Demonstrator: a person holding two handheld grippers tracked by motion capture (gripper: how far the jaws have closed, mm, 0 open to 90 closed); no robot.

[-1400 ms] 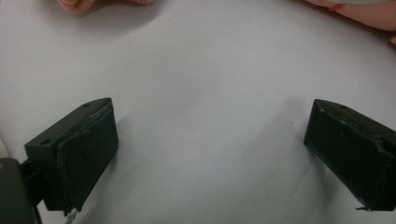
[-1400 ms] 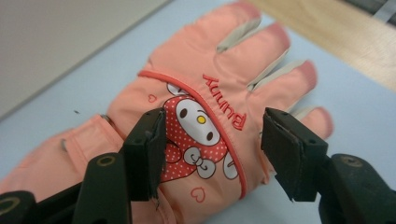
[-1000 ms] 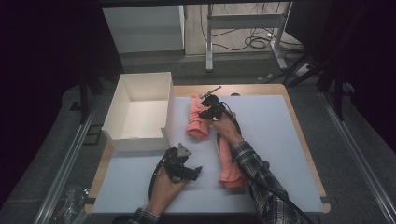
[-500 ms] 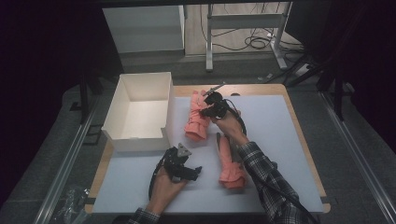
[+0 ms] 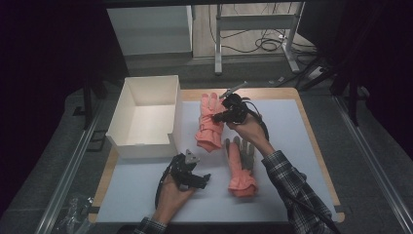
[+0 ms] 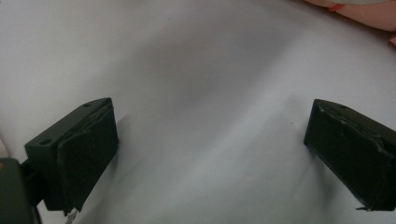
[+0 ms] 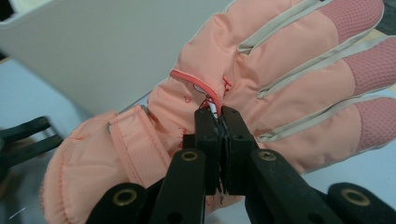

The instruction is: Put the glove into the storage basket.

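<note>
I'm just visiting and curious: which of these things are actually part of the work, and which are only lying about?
In use:
- right tool, shut on the lifted pink glove
- second glove, flat on the table
- white box, open beside them

Lying about:
- cables on the floor
- desk frame behind the table

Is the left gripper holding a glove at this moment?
No: in the left gripper view the left gripper has its jaws wide apart over the bare white mat.

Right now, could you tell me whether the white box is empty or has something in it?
Empty: in the high view the white box shows a bare floor, and both pink gloves are outside it.
</note>
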